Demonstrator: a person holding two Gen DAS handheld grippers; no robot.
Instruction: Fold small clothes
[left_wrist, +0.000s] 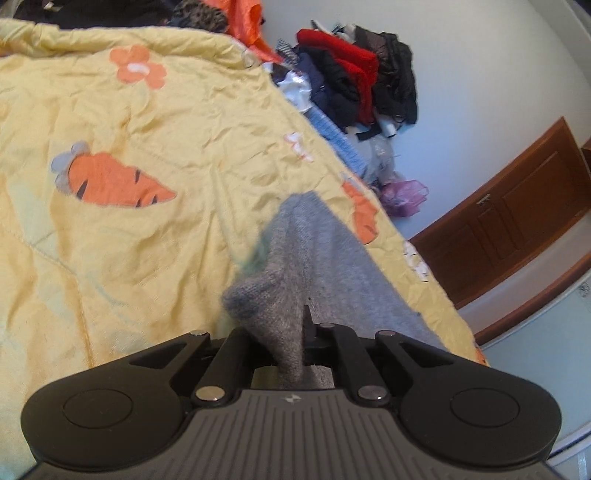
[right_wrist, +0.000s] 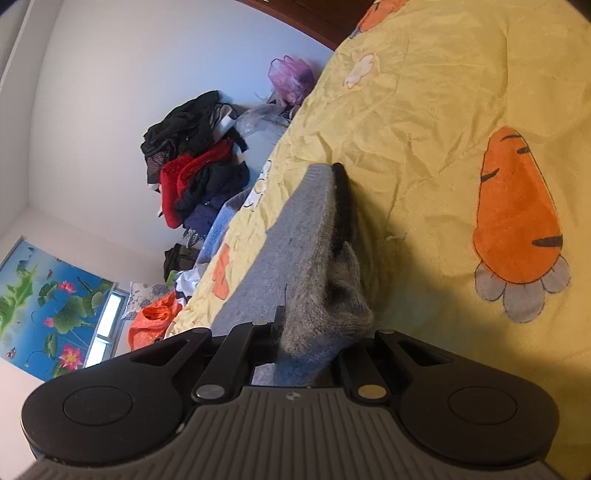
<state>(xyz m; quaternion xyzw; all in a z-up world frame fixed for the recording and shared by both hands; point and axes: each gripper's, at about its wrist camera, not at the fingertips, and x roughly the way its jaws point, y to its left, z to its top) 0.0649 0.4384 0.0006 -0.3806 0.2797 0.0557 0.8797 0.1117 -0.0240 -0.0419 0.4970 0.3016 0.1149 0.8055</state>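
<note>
A grey knit garment (left_wrist: 317, 251) is pinched in my left gripper (left_wrist: 291, 332), which is shut on it. The cloth bunches over the fingers and stretches away above the yellow bedspread (left_wrist: 155, 122). In the right wrist view the same grey garment (right_wrist: 295, 236) is also clamped in my right gripper (right_wrist: 299, 328), shut, with a thick fold hanging over its right side. A dark strip (right_wrist: 342, 199) runs along the cloth's far edge; I cannot tell what it is. Cloth hides most of both grippers' fingers.
The bedspread has orange carrot prints (right_wrist: 517, 218). Past the bed's edge, a pile of black, red and navy clothes (left_wrist: 354, 77) leans on the white wall. Nearby are a purple plastic bag (left_wrist: 404, 195), an orange bag (right_wrist: 151, 325) and a brown wooden cabinet (left_wrist: 517, 214).
</note>
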